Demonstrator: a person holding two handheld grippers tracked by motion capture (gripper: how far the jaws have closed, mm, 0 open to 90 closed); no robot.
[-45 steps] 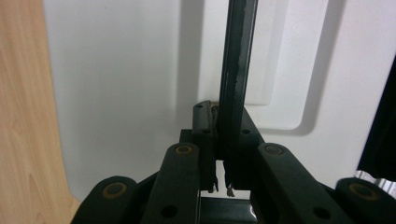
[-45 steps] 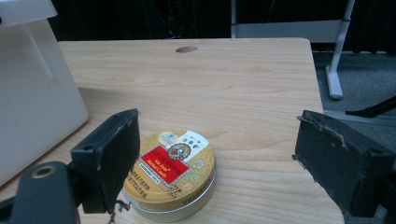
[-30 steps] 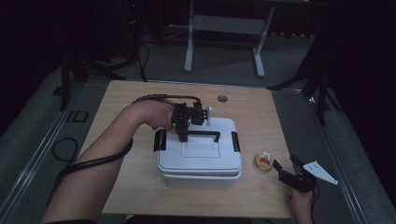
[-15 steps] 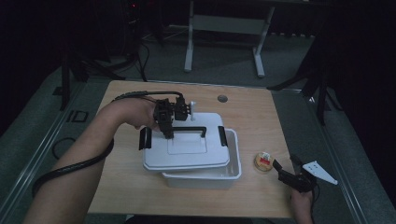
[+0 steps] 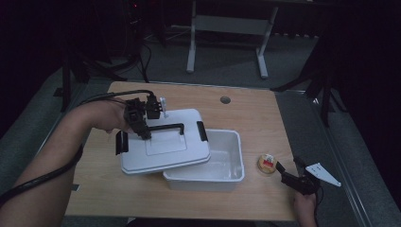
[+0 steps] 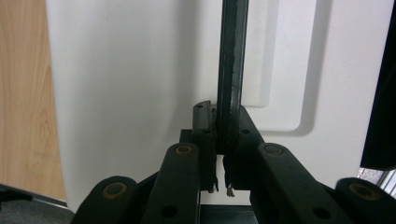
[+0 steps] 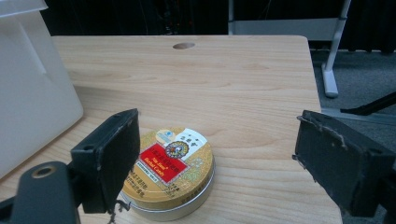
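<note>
Gripping the black handle (image 5: 165, 127) of the white lid (image 5: 163, 147), the left claw (image 5: 145, 134) has its jaws pinched tight on that bar; the left gripper view looks straight down at the handle (image 6: 231, 70) running up between the two closed jaws, with the lid's white top (image 6: 130, 93) behind it. The lid hangs tilted and off to the left of the white storage box (image 5: 215, 163), overlapping the box's left part and leaving most of the inside uncovered. Black latches (image 5: 202, 131) sit at either end of the lid. The box stands on the wooden surface (image 5: 255, 113), towards its front.

The right claw (image 5: 289, 171) rests low at the surface's front right corner, jaws spread wide and holding nothing. Just ahead of it lies a small round tin (image 5: 267, 163) with a gold and red label, a little right of the box. In the right gripper view the tin (image 7: 170, 170) sits near the left jaw, between the two, and neither pad presses on it.
</note>
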